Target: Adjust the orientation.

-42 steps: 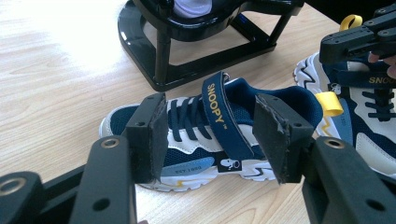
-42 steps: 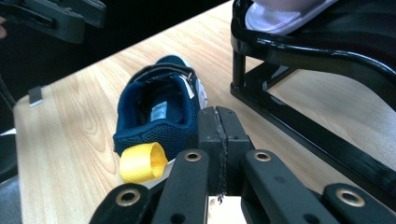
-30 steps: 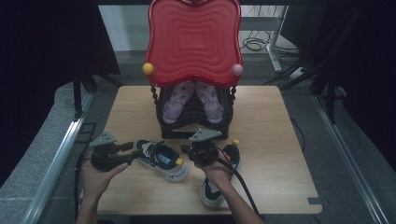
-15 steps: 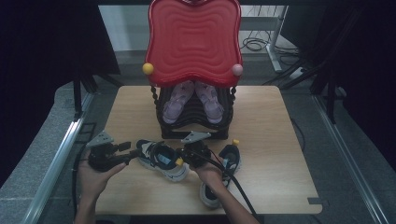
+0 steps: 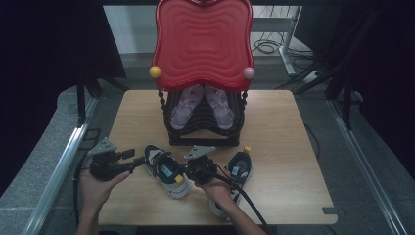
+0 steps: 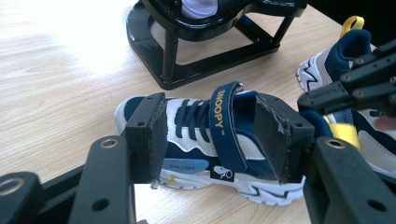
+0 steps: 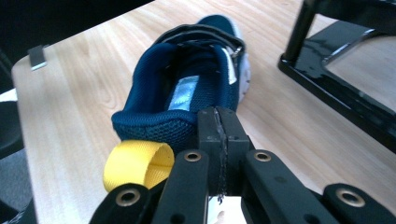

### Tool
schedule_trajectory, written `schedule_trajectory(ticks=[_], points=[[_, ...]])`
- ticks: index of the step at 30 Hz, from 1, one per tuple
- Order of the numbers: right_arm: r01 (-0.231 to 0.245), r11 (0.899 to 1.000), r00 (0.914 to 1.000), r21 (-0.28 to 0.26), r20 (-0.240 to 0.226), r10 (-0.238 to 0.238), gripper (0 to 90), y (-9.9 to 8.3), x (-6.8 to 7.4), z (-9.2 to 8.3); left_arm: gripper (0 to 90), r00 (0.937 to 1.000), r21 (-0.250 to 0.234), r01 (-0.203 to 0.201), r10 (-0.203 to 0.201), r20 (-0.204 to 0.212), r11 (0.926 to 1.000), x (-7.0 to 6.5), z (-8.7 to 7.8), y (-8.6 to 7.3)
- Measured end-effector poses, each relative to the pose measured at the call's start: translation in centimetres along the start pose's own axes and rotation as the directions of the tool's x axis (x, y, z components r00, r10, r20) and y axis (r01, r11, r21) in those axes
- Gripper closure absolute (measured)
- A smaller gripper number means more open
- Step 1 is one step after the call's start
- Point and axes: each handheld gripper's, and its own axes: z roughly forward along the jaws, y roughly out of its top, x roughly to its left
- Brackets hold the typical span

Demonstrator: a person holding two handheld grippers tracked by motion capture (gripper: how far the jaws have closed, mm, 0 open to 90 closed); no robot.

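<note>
A navy and white strap shoe lies on the wooden table, its toe toward the back left. My left gripper points at its side. In the left gripper view the shoe lies just past the open left gripper, and the pads are not pressing on it. My right gripper is at the shoe's heel. The right gripper is shut, pads together against the navy heel collar, beside the yellow pull loop.
The matching second shoe lies by my right hand. A black shoe rack stands mid-table with a pair of purple shoes in it. A red wavy tray is on top. The table's front edge is close below my hands.
My right gripper has shifted left and toward me, down to the heel of the shoe. The left gripper and the shoe have stayed in place.
</note>
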Motion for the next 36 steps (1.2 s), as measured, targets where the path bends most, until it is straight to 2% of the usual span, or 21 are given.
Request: schedule_trajectory(ticks=[8, 20, 26, 36], points=[[0.038, 0.999, 0.9984, 0.007, -0.042, -0.038, 89.5, 0.1, 1.3, 0.2, 45.3, 0.9999, -0.005, 0.01, -0.01, -0.011, 0.9999, 0.2, -0.4, -0.2], [0.072, 0.997, 0.994, 0.012, -0.083, -0.071, 89.5, 0.2, 2.9, 0.6, 45.3, 0.9997, -0.003, 0.017, -0.017, -0.015, 0.9998, 0.4, -0.5, -0.3], [0.068, 0.998, 0.9911, 0.007, -0.115, -0.067, 89.4, 0.2, 3.4, 0.8, 45.3, 0.9998, 0.0, 0.017, -0.017, -0.012, 0.9999, 0.3, -0.5, -0.3], [0.061, 0.998, 0.99, 0.022, -0.129, -0.058, 89.4, -0.2, 3.6, 1.4, 45.4, 0.9998, 0.001, 0.019, -0.019, -0.01, 0.9998, 0.5, -0.5, -0.4]])
